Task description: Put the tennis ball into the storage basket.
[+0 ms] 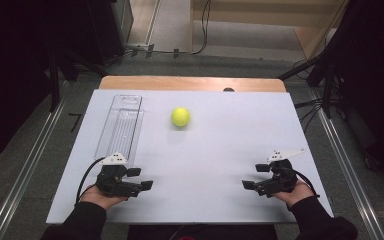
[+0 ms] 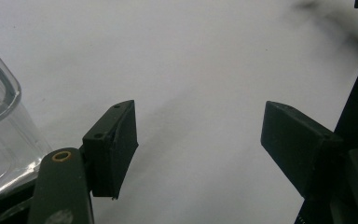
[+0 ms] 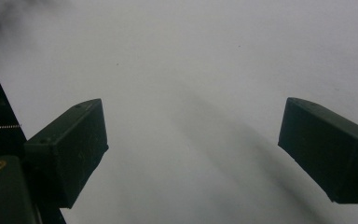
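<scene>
The left claw (image 1: 140,178) rests at the near left of the white bench (image 1: 220,150), its jaws standing apart with nothing between them – in the left gripper view bare surface shows in the gap. The right claw (image 1: 256,176) sits at the near right, likewise open and empty. The yellow-green ball (image 1: 180,116) lies towards the far middle, well apart from both claws – just right of the clear plastic tray (image 1: 120,125)

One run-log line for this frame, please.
left gripper: open, empty, beside clear tray's near end | right gripper: open, empty | tennis ball: loose on white board, right of tray
</scene>
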Demonstrator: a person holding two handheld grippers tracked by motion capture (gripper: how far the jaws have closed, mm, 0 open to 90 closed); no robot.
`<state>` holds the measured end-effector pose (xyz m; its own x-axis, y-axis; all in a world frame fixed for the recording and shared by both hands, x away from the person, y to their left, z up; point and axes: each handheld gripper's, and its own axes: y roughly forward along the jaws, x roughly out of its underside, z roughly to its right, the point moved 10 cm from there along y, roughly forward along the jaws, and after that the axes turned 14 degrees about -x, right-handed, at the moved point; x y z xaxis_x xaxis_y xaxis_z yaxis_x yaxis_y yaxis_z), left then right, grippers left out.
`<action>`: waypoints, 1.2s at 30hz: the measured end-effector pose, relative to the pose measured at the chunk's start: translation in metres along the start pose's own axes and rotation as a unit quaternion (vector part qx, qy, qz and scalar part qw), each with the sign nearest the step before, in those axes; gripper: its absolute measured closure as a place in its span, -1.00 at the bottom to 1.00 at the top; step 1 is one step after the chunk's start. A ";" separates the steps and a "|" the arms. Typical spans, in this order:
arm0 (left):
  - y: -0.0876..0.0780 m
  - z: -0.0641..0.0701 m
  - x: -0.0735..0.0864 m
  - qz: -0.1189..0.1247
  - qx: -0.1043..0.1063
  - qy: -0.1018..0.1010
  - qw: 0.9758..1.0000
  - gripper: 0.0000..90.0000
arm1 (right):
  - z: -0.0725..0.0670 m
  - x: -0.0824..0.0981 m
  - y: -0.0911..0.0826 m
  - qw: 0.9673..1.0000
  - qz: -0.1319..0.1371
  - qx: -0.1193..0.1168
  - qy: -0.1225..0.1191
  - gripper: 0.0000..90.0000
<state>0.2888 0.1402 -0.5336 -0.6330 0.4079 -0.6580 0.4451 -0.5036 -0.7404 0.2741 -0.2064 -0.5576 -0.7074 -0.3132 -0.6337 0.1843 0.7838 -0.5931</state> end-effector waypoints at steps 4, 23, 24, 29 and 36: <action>0.000 0.002 0.000 -0.004 0.007 -0.004 1.000 -0.38 | 0.001 0.002 0.000 1.000 -0.007 0.004 0.003 -0.86; 0.000 0.005 0.000 -0.010 0.018 -0.003 1.000 -0.42 | -0.001 0.000 0.002 1.000 -0.003 -0.008 0.006 -0.86; 0.000 0.005 0.000 -0.010 0.018 -0.003 1.000 -0.42 | -0.001 0.000 0.002 1.000 -0.003 -0.009 0.008 -0.86; 0.000 0.004 0.000 -0.010 0.016 -0.004 1.000 -0.42 | -0.001 0.001 0.003 1.000 -0.006 -0.009 0.006 -0.86; 0.002 0.004 0.000 -0.011 0.016 -0.008 1.000 -0.42 | 0.002 -0.001 0.004 1.000 -0.006 -0.012 0.008 -0.86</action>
<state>0.2868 0.1363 -0.5343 -0.6531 0.4064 -0.6390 0.4102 -0.5194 -0.7496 0.2765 -0.2037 -0.5604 -0.7199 -0.3149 -0.6185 0.1595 0.7922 -0.5890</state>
